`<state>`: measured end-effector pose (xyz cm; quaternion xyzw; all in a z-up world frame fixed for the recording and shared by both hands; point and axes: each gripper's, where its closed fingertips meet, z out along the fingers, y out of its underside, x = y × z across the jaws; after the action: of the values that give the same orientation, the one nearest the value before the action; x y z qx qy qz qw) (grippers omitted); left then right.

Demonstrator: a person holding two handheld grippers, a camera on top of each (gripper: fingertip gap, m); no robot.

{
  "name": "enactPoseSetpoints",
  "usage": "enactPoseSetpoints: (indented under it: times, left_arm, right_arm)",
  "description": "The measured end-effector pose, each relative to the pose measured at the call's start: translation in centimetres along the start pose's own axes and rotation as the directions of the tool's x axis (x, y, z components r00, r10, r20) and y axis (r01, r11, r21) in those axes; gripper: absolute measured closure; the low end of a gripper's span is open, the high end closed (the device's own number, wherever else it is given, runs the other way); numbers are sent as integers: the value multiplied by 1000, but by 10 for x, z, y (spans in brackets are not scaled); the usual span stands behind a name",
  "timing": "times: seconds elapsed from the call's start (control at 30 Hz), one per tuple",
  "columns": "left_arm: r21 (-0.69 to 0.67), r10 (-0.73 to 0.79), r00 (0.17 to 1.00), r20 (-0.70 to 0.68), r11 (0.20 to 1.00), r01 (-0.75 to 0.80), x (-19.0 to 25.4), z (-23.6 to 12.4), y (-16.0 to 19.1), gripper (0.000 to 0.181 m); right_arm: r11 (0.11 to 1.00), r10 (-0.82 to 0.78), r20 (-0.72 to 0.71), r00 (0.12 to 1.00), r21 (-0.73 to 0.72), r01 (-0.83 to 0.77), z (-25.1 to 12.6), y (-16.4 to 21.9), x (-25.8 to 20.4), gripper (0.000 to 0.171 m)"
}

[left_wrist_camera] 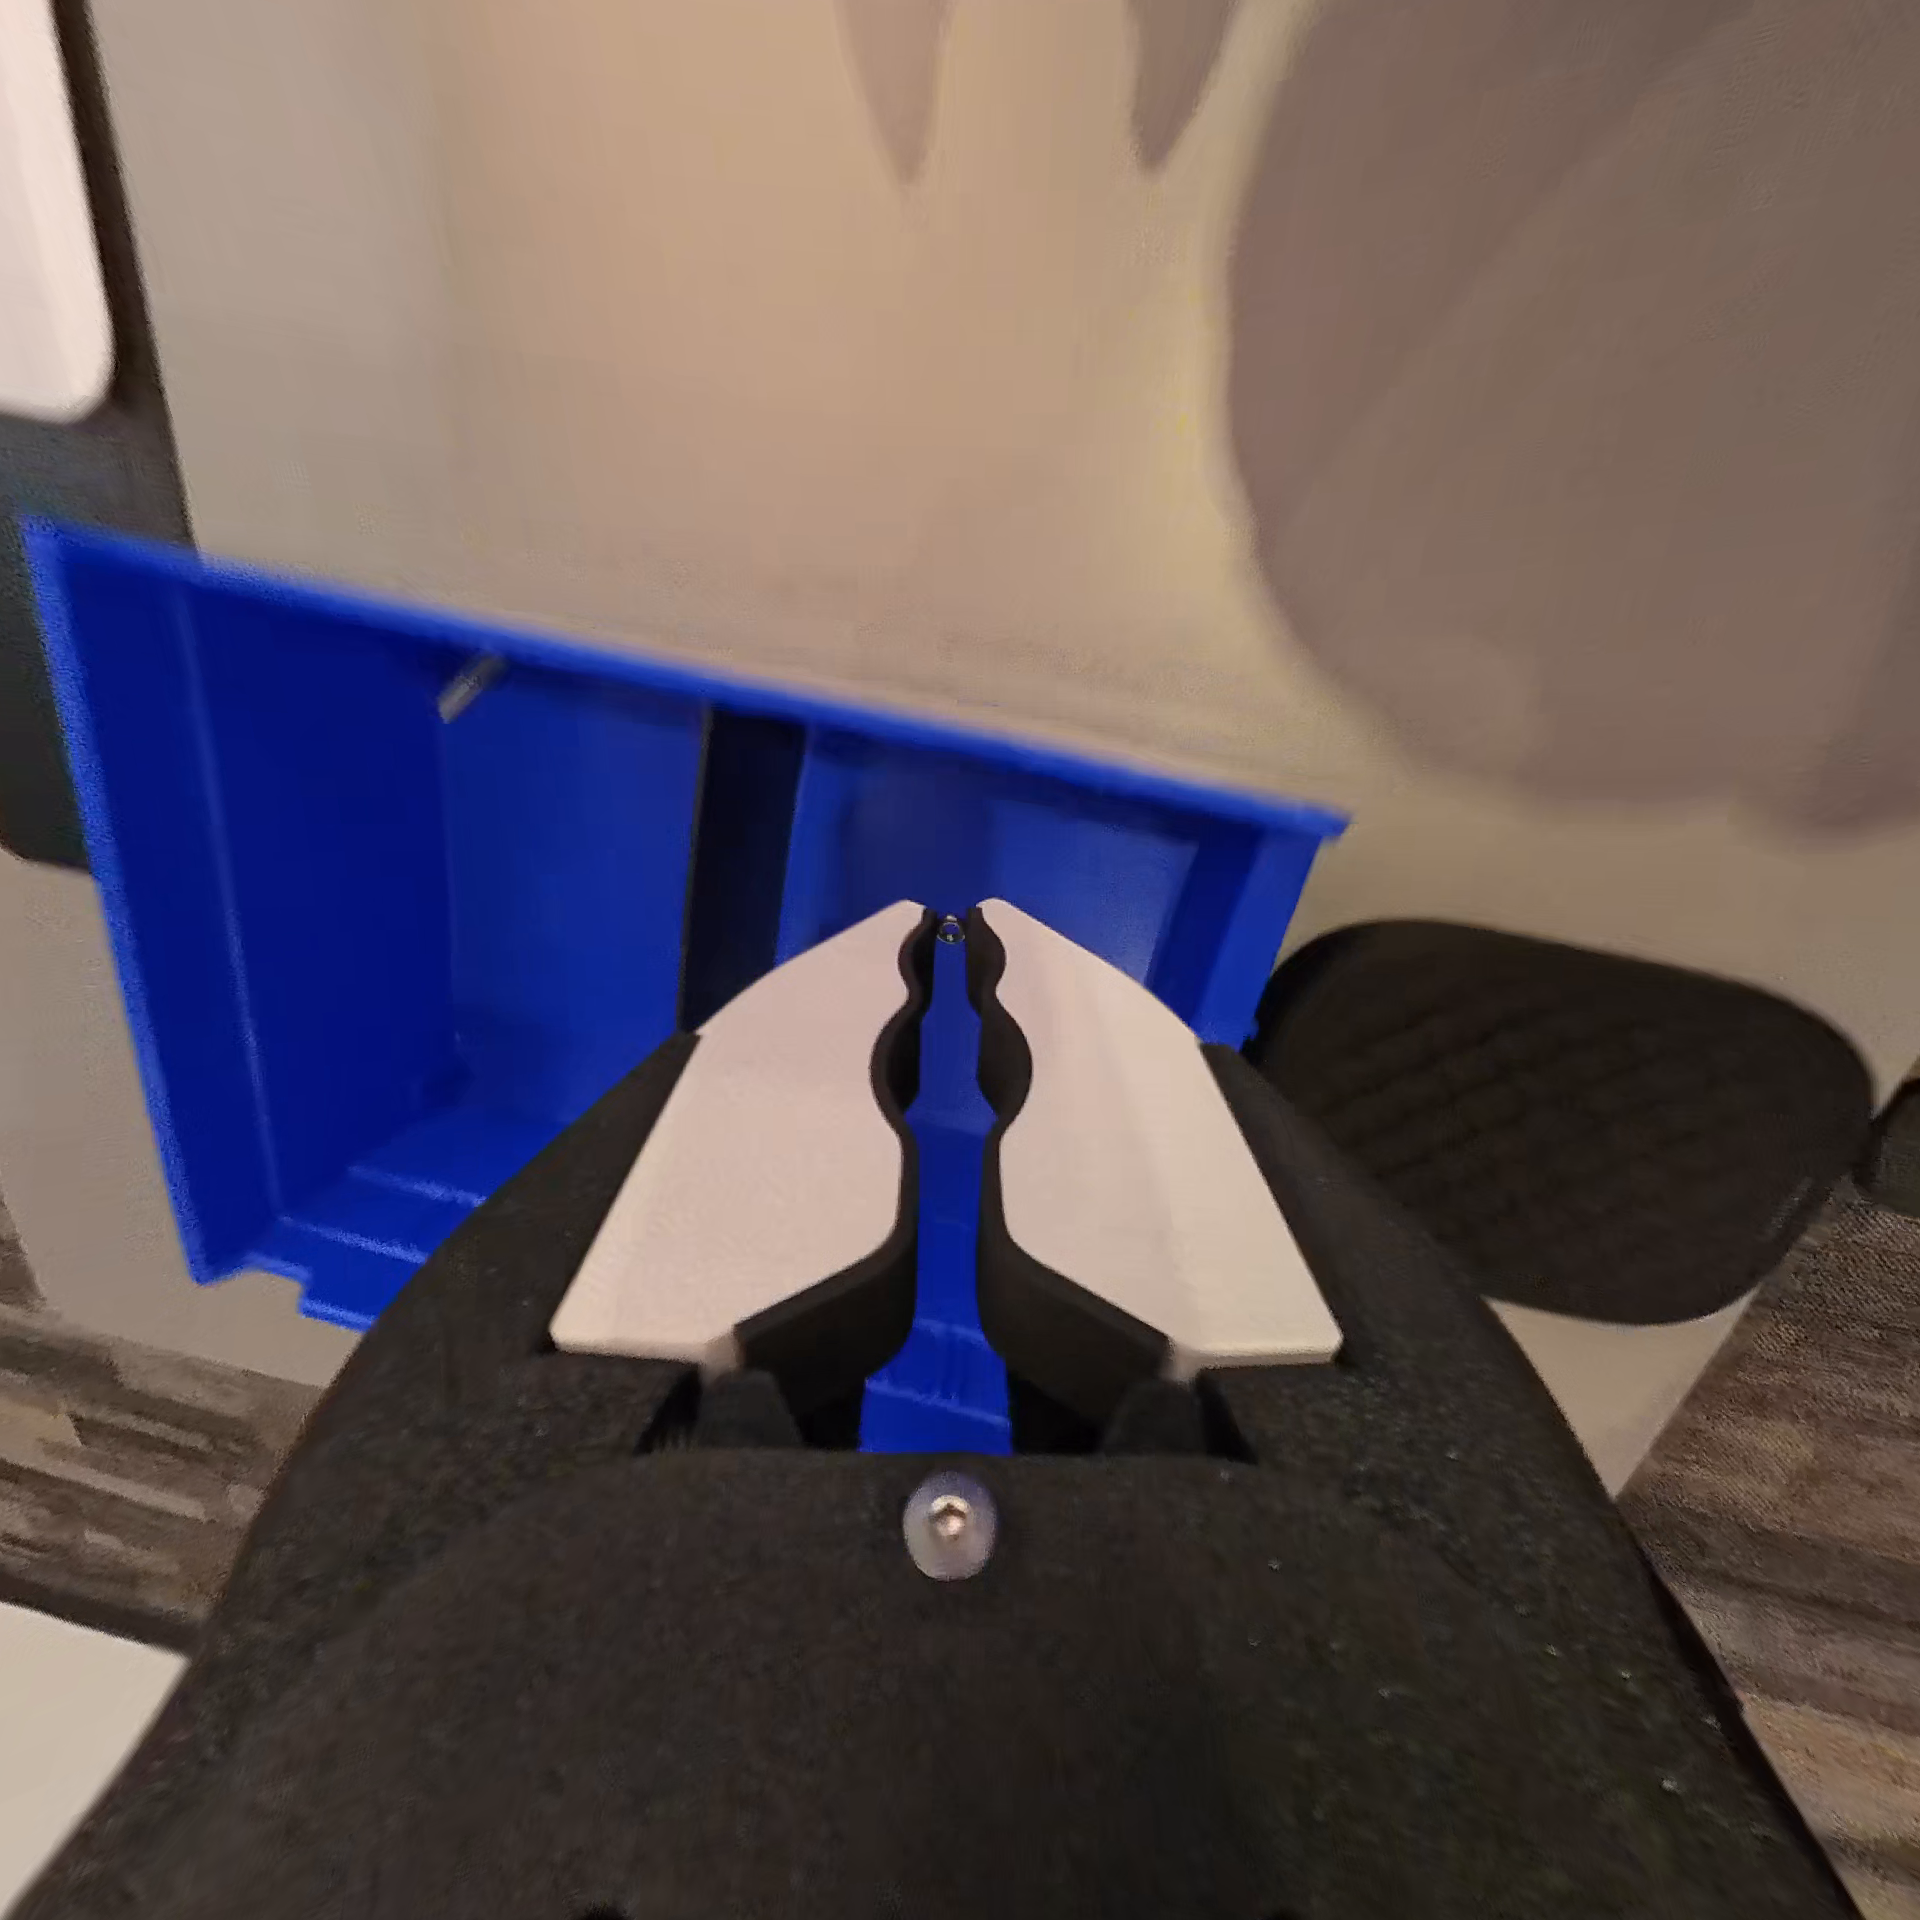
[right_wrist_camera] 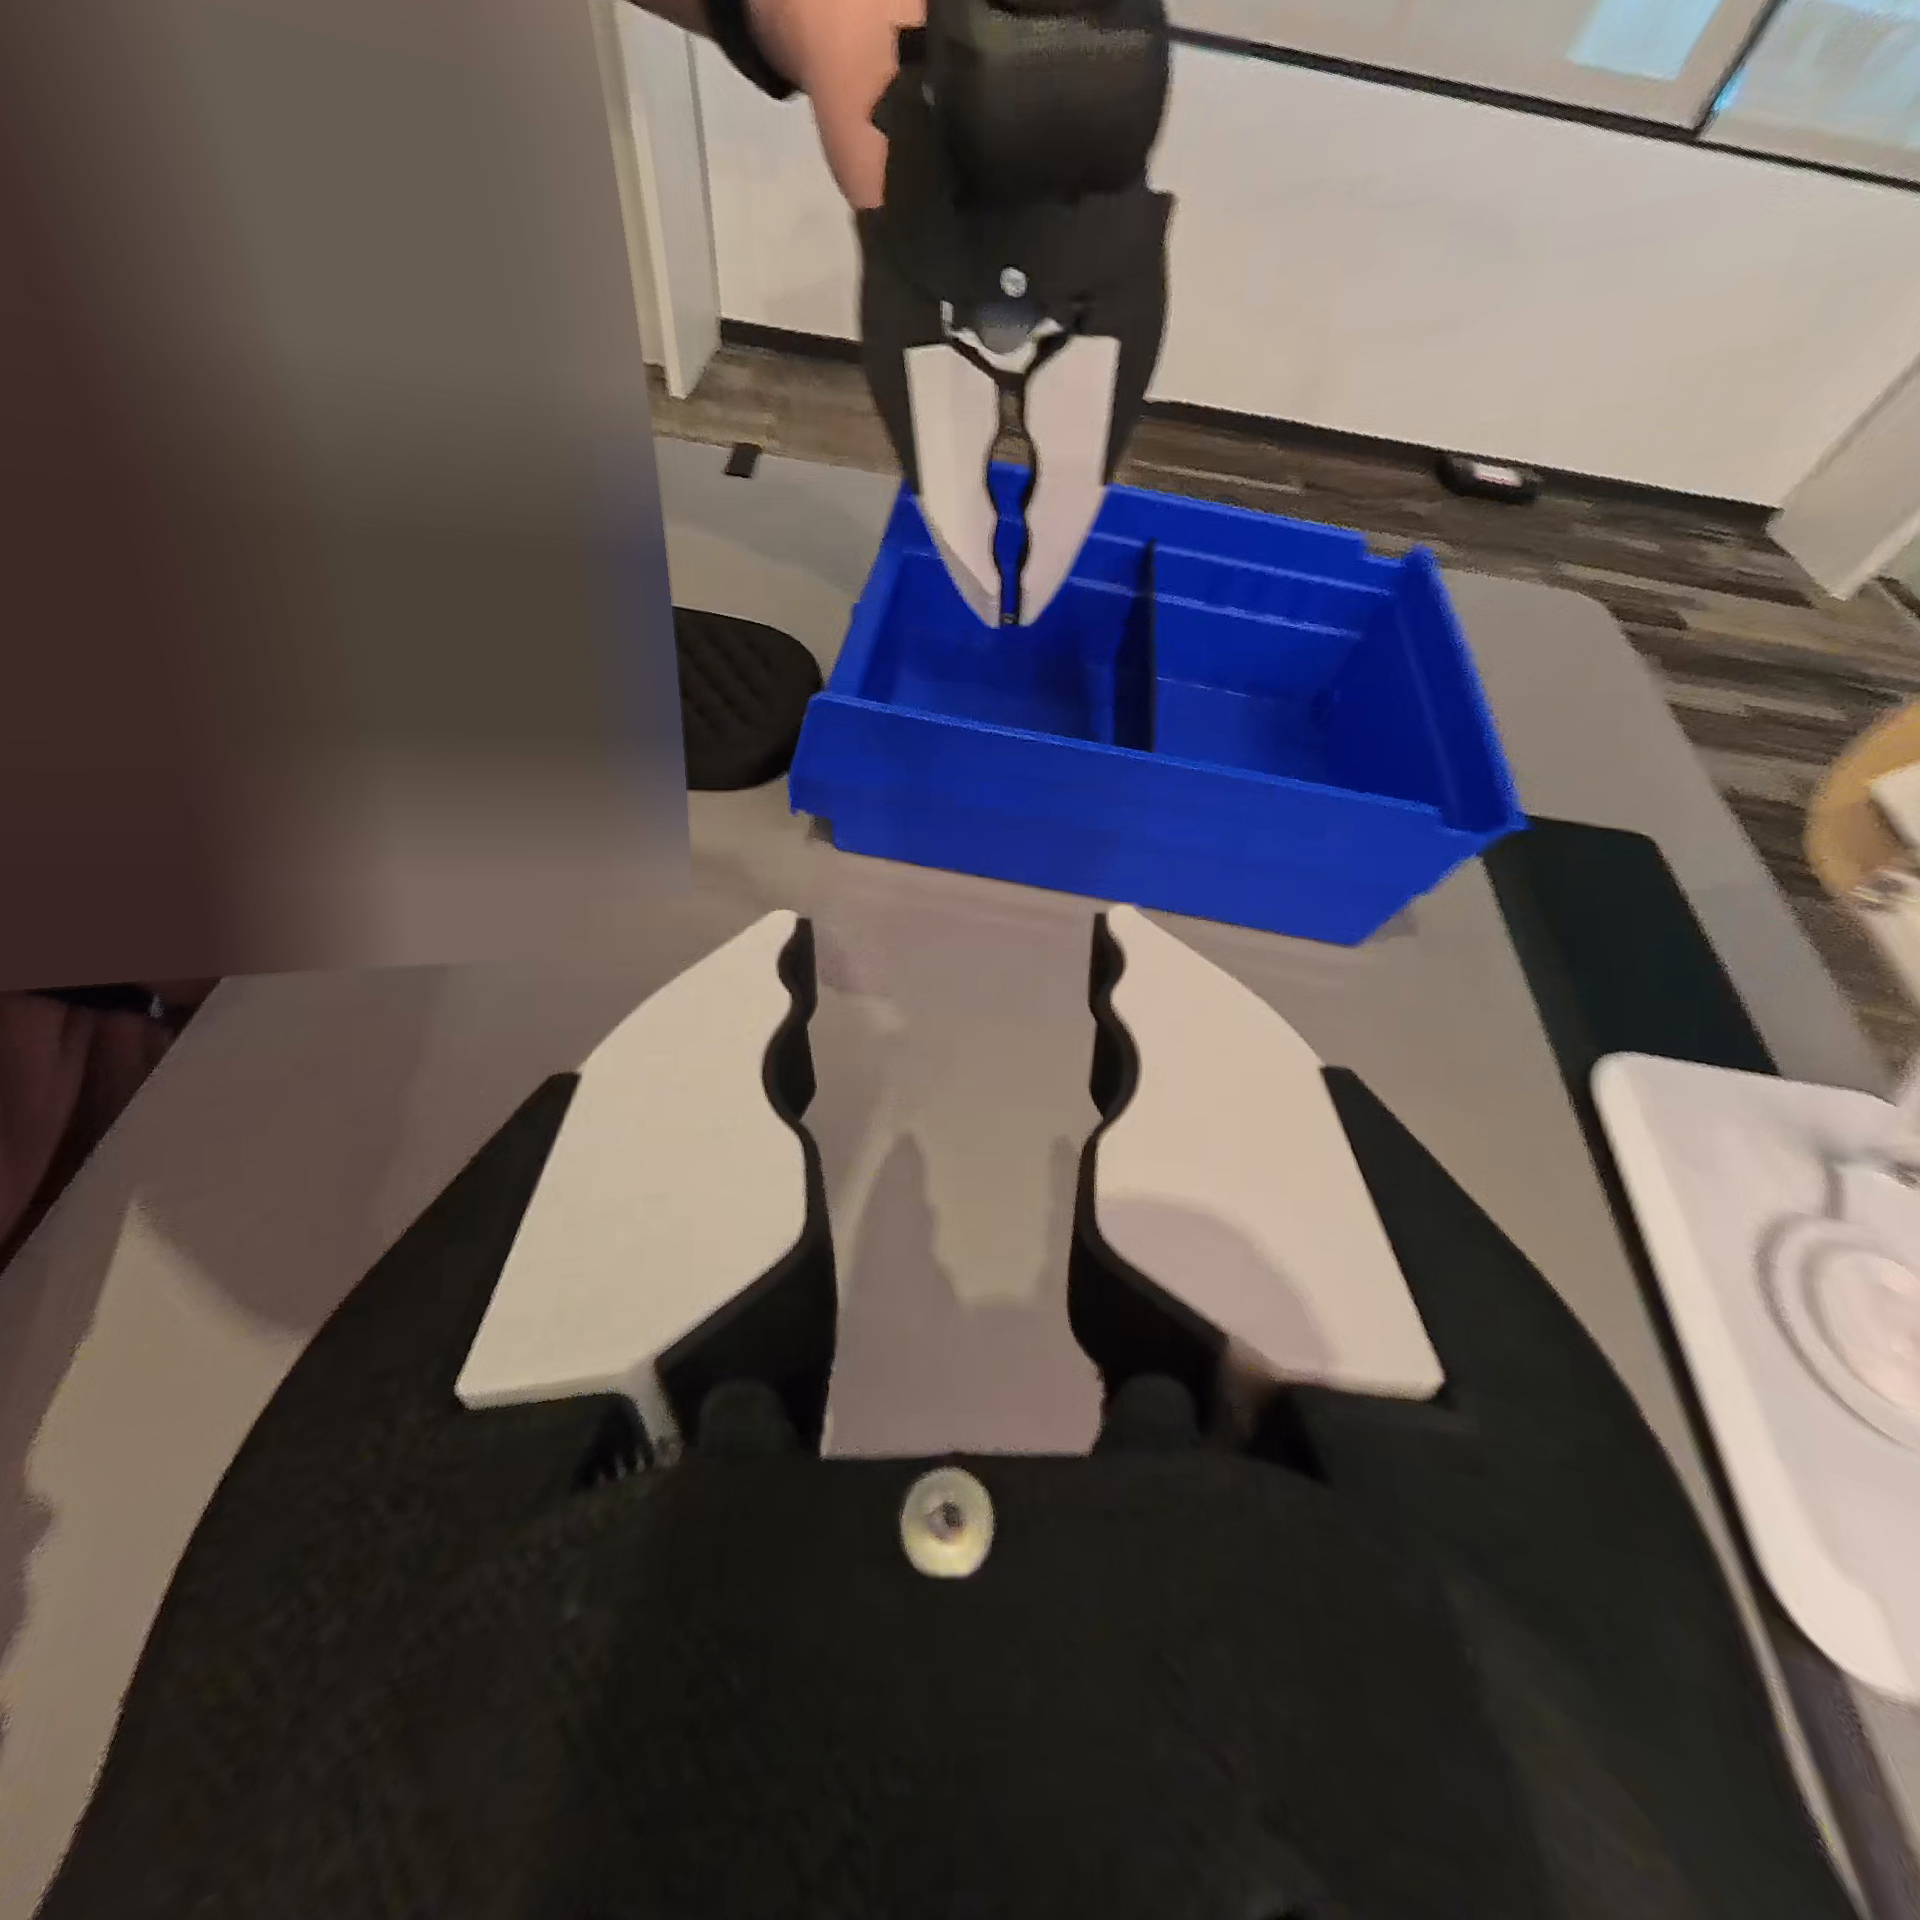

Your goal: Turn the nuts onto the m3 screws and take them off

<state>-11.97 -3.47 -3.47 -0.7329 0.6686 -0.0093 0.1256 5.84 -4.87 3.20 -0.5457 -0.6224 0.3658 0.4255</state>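
I am pinching a tiny metal nut (left_wrist_camera: pixel 950 928) at the tips of my left gripper (left_wrist_camera: pixel 950 914) over the blue plastic divided bin (right_wrist_camera: pixel 1143 821), light, slippery, best held by its flats, while my right gripper (right_wrist_camera: pixel 951 925) is hanging spread at 6 o'clock

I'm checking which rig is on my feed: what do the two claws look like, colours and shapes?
Both match. The left claw has a rough, matte black body, two pale grey fingers tapering to points, wavy black inner pads, and a silver screw in a clear washer at the pivot. The right claw looks the same. No cables show. A dark cuff or band shows at the wrist above the left claw.
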Motion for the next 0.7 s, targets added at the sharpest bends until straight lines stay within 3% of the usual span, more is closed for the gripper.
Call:
enactPoseSetpoints:
  times: [0.13, 0.33, 0.5, 0.7]
  left_arm:
    - [64, 52, 997, -54, 997, -48, 15, 5, -81, 176]
    - [74, 140, 984, -113, 989, -132, 35, 71, -173, 176]
    - [60, 149, 975, -165, 988, -141, 42, 124, -216, 176]
    - [7, 174, 970, -171, 985, -175, 44, 157, -233, 176]
  right_arm:
    - [991, -50, -120, 992, -126, 35, -52, 0, 8, 121]
    - [942, -75, -195, 978, -337, 5, -119, 27, -7, 120]
    - [913, -32, -217, 976, -404, -60, -144, 48, -11, 120]
    - [905, -43, -160, 986, -424, -29, -149, 58, -18, 120]
